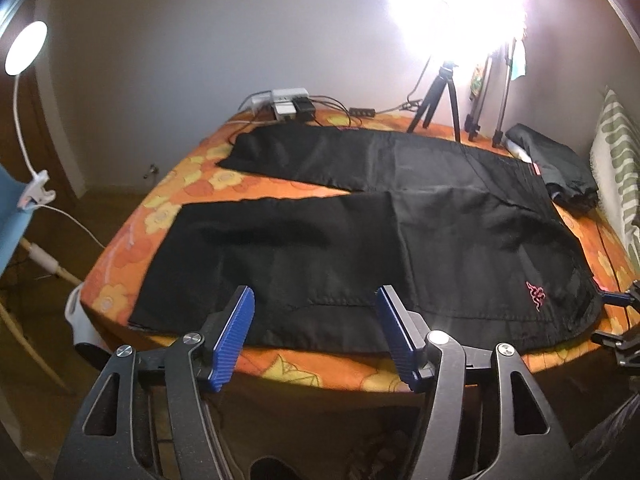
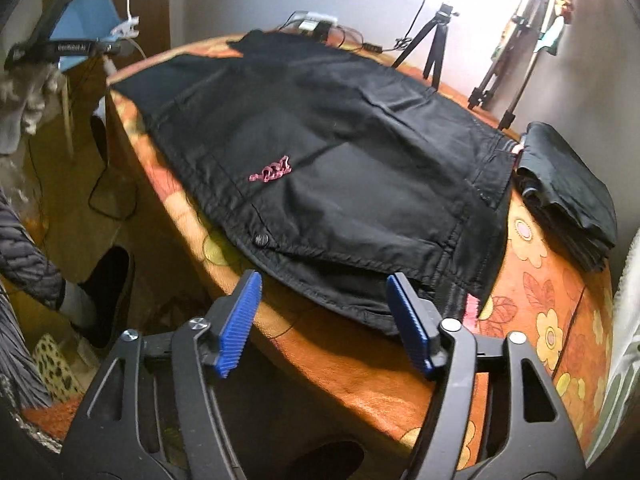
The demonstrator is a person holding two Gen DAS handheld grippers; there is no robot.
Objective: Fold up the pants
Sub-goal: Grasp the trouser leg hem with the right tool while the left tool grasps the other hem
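Observation:
Black pants [image 1: 360,240] with a pink logo [image 1: 536,296] lie spread flat on the orange flowered table [image 1: 168,208], legs to the left, waistband to the right. My left gripper [image 1: 316,320] is open and empty, hovering at the near edge over the near leg. In the right wrist view the pants [image 2: 340,152] show from the waist end, logo [image 2: 270,172] uppermost. My right gripper [image 2: 322,312] is open and empty, just off the table's near corner by the waistband. The right gripper also shows at the right edge of the left wrist view [image 1: 618,316].
A folded dark garment [image 1: 556,168] lies at the far right, also in the right wrist view [image 2: 568,192]. Tripods [image 1: 440,96], a bright lamp, a power strip [image 1: 290,104] and cables stand along the back edge. A blue chair [image 1: 12,216] with a clip lamp stands left.

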